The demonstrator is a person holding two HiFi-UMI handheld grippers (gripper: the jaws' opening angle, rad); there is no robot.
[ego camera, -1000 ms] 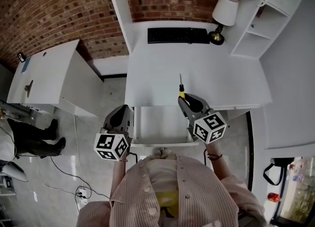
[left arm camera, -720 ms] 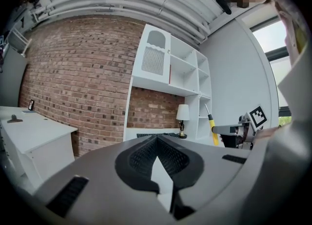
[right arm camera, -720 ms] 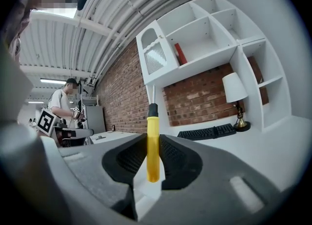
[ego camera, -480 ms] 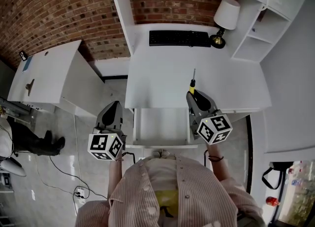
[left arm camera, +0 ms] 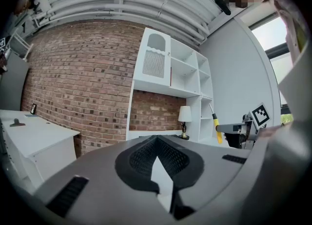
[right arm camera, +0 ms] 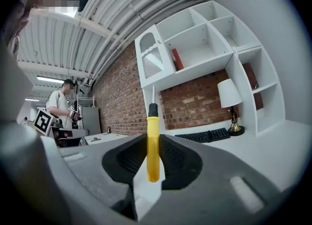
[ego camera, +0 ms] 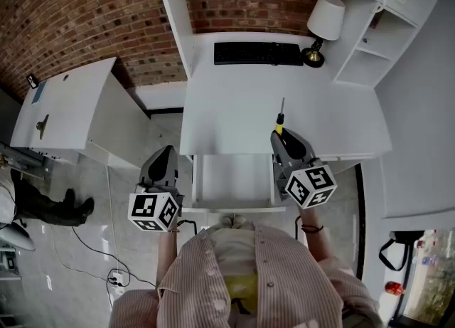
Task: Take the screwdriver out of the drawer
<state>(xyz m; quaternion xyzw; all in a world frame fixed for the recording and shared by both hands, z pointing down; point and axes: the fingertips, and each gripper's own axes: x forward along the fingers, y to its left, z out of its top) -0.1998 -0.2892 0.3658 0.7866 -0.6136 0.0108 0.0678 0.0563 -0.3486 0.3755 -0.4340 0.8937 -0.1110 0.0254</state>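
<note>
Yellow-handled screwdriver (ego camera: 279, 127): clear of the drawer, clamped in the right gripper and raised over the front edge of the white desk (ego camera: 234, 106). In the right gripper view it stands nearly upright (right arm camera: 153, 146), metal shaft on top.
Right gripper (ego camera: 280, 138): jaws part-way closed, both pads pressed on the sides of the handle, towards its lower half.
Left gripper (ego camera: 166, 150): jaws together with nothing between them (left arm camera: 156, 141), held off to the left of the drawer and touching nothing.
Drawer (ego camera: 234, 177): pulled out below the desk front, between the two grippers. What shows of its floor is bare.
Task standing: judged done in substance, with only a set-down or hold left.
Risk, slip: the round, smooth handle is pinched along a narrow line. A loosened squeeze or a jolt could let it slide down through the pads and drop back into the open drawer.
Risk, pivot: most of the tool stands above the pads, so a quick tilt of the wrist could swing it over in the grip.
Risk, strike: the bare tip leads, and a careless sweep forward could scrape the desk or hit the keyboard (ego camera: 257, 53) or lamp (ego camera: 325, 20).
Risk, drawer: it stands open close in front of the person's body, where a step forward could knock it.
</note>
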